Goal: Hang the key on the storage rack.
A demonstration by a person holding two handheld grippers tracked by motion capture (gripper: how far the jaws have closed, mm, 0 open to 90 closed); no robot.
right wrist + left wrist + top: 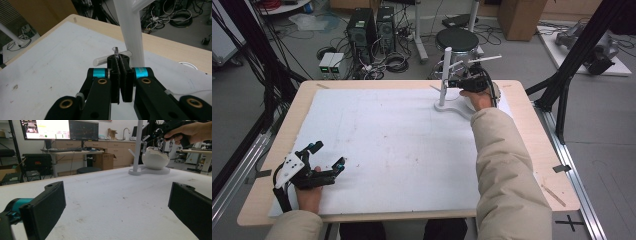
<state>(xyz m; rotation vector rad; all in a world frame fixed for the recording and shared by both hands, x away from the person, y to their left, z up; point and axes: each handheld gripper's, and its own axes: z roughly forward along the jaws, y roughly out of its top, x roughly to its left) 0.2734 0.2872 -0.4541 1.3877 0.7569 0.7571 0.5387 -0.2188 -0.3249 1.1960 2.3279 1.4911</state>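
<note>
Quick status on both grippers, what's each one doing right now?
Left gripper: open, holding nothing, low over the white mat.
Right gripper: shut on a thin metal ring, right at a peg of the white stand.

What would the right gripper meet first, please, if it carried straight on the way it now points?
Most likely the lower peg of the white stand: the right gripper, shut on a thin metal piece, has its tips right at that peg, though contact is unclear.
</note>
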